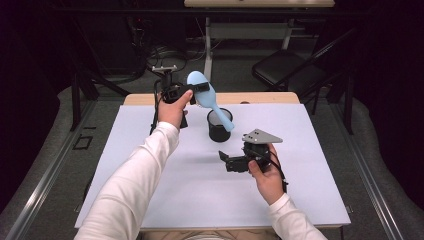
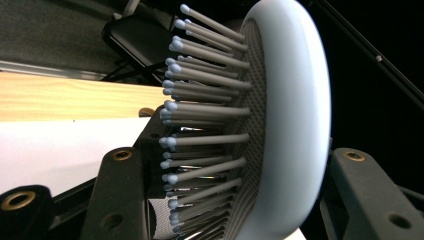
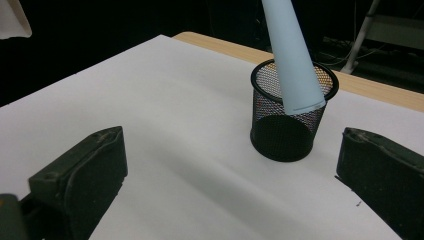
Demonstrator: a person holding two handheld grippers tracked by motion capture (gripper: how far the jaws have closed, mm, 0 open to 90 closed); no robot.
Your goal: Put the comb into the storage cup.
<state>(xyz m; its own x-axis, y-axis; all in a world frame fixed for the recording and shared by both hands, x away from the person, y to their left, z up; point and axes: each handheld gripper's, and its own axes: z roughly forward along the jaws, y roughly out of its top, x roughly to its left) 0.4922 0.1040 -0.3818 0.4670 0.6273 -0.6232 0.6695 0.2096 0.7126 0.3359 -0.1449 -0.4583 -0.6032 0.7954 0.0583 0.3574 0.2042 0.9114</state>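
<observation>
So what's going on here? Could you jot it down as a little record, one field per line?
Work in hand: a light blue hairbrush being put handle-first toward a black mesh cup
Left gripper: shut on the hairbrush head, bristles between the jaws
Brush handle: slants down, its end at the cup's rim, in front of the cup in the right gripper view
Right gripper: open, holding nothing, low over the table, aimed at the cup
Table: white sheet over a wooden top
</observation>
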